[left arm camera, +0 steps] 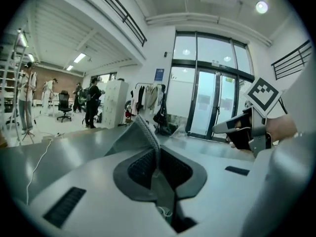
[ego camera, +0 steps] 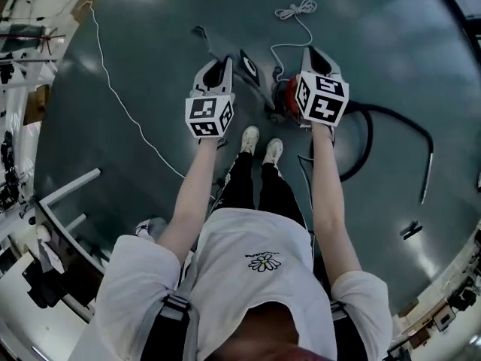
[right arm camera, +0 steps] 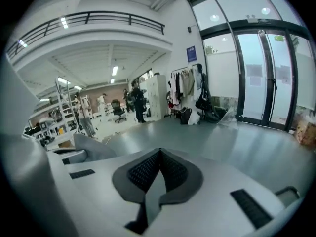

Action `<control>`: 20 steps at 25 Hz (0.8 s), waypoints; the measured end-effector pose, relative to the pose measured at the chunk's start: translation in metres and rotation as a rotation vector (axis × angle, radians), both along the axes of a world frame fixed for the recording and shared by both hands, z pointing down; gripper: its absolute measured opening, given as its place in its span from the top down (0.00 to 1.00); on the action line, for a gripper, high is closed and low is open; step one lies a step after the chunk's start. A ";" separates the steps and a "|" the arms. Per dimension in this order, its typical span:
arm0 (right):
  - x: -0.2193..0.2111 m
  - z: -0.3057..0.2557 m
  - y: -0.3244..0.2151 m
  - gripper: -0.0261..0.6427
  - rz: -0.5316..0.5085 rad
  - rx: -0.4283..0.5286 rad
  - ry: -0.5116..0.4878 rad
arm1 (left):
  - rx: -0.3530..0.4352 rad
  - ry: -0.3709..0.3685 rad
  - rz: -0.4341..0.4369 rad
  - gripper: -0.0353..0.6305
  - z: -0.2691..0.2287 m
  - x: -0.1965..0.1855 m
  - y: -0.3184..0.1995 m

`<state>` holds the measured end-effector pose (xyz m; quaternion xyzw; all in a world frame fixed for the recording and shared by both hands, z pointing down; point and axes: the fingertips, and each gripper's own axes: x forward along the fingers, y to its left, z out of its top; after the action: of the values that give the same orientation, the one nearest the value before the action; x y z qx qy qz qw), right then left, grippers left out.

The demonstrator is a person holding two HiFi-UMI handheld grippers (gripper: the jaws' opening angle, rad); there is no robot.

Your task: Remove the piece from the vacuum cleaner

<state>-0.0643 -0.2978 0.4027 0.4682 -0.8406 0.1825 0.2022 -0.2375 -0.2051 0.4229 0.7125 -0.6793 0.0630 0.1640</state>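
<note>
In the head view the red vacuum cleaner (ego camera: 282, 96) stands on the grey floor just past the person's shoes, half hidden behind my right gripper (ego camera: 312, 53). Its black hose (ego camera: 409, 122) curls away to the right. A black nozzle piece (ego camera: 249, 67) lies between the two grippers. My left gripper (ego camera: 225, 65) is held at the same height, to the left of the vacuum. Both are raised well above the floor and point forward. The left gripper (left arm camera: 157, 154) is shut with nothing in it, and so is the right gripper (right arm camera: 160, 154).
A white cord (ego camera: 294, 12) runs from the vacuum to a coil farther out. A thin cable (ego camera: 120, 100) crosses the floor at the left. A small black part (ego camera: 411, 230) lies at the right. Glass doors (left arm camera: 212, 102) and clothes racks stand ahead; people stand far left.
</note>
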 end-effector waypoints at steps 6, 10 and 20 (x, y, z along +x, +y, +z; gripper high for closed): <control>0.005 -0.131 0.044 0.95 -0.001 0.068 -0.240 | 0.157 -0.017 0.074 0.91 -0.144 0.033 0.010; 0.008 -0.173 0.075 0.95 -0.071 0.075 -0.351 | 0.238 -0.003 0.097 0.91 -0.203 0.048 0.020; 0.002 -0.222 0.102 0.95 -0.129 0.258 -0.302 | 0.364 -0.029 0.106 0.91 -0.255 0.050 0.032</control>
<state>-0.0628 -0.1959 0.1810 0.4029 -0.9060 0.1281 0.0233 -0.1880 -0.1727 0.1679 0.7641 -0.6434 -0.0422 0.0193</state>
